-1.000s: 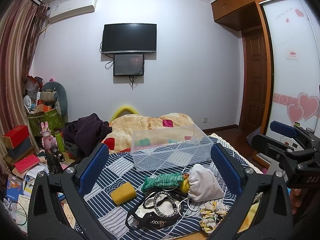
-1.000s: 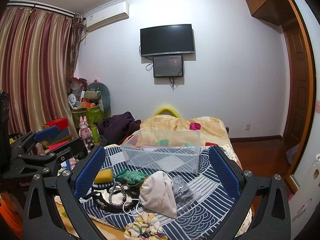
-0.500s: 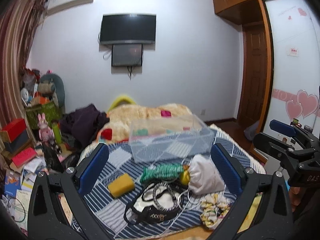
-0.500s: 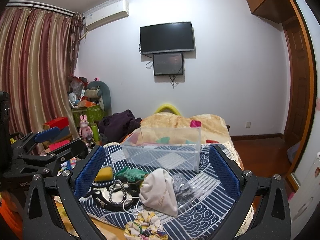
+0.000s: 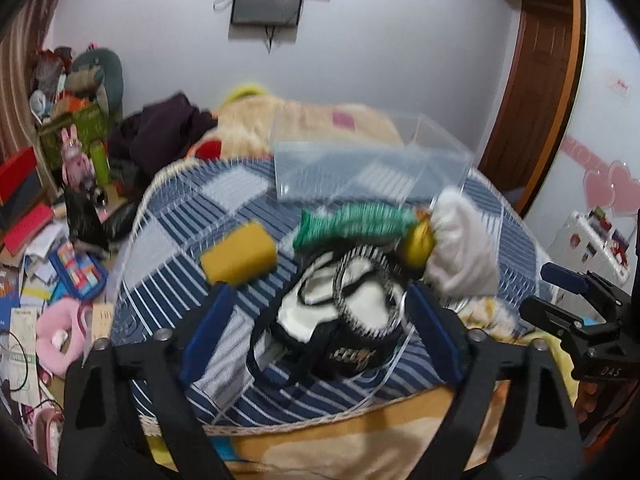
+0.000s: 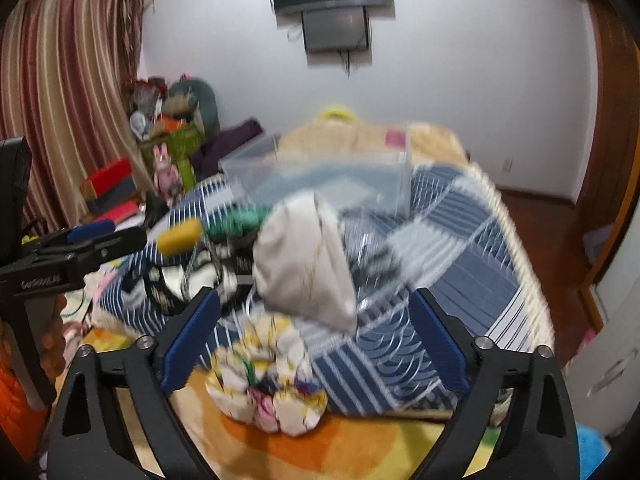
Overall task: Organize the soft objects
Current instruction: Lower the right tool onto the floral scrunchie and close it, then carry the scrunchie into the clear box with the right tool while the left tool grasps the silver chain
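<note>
Soft things lie on a blue patterned bedspread (image 5: 180, 216): a yellow sponge (image 5: 239, 257), a green knit piece (image 5: 354, 220), a white drawstring pouch (image 5: 460, 248) and a black-and-white bag (image 5: 344, 328). A clear plastic box (image 5: 372, 168) stands behind them. My left gripper (image 5: 320, 340) is open, low over the black-and-white bag. My right gripper (image 6: 316, 344) is open above a floral scrunchie (image 6: 268, 384), with the white pouch (image 6: 304, 264) just beyond. Both views are blurred.
A beige blanket (image 5: 280, 120) and dark clothes (image 5: 160, 136) lie at the bed's far end. Boxes, toys and papers (image 5: 52, 240) crowd the floor on the left. A wooden door (image 5: 536, 80) is on the right. The other gripper shows at each view's edge.
Both grippers have tilted down and moved closer to the bed; the objects now look larger and sit between the fingers. Both stay open.
</note>
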The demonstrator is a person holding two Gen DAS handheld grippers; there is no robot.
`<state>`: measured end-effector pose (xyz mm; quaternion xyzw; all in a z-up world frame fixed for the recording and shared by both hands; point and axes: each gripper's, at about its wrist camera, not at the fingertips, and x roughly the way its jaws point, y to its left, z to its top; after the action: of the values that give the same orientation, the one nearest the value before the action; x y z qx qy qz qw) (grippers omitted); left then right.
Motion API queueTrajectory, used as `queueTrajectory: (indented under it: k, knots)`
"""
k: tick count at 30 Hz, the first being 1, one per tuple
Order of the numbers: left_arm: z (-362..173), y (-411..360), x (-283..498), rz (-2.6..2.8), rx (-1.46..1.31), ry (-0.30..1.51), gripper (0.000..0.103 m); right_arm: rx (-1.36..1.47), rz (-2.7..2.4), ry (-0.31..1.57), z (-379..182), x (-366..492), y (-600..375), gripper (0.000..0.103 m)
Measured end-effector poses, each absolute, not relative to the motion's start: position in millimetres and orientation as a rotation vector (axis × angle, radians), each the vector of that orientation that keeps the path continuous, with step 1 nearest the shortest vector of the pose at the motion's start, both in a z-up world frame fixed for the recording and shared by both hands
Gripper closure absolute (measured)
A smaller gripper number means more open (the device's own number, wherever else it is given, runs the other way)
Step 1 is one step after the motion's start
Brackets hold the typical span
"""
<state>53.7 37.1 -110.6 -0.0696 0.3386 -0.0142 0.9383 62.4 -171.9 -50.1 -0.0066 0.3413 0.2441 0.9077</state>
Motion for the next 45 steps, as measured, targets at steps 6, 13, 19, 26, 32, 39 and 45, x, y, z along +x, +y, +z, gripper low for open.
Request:
queueTrajectory:
  k: [6,13,19,26,32,39,45]
  knots:
    - [-141.9,37.4,65.5,-0.035,-0.16,0.791,0.033,0.019,0.52,0.81,-76.8,73.6,-176.1,0.033]
    - [-139.5,36.7,62.7,-0.053,-0.173,0.782,0.038,0.029,0.541,0.84,-85.5,69.2,-179.3,0.054]
    - [-121.5,28.7,72.0,-0.07,-0.145,0.738,0.038,0.03,0.575,0.839,-84.9,69.5,-177.7,0.086]
    - [-124.5,28.3,100.0,-0.087,-0.151,0.763,0.048,0.04,0.59,0.823,-80.8,68.8,-177.5,0.095]
    - [-138.5,34.1,110.4,-0.144,-0.201,0.808,0.079,0.047,0.586,0.759,-64.3,64.6,-181.8,0.096]
    - [-130.7,29.0,102.6,-0.151,-0.172,0.762,0.097,0.058,0.576,0.654,-34.0,62.9,-181.3,0.096]
    - [-115.0,27.3,95.7,-0.167,-0.146,0.729,0.098,0.061,0.586,0.577,-8.8,65.5,-176.7,0.096]
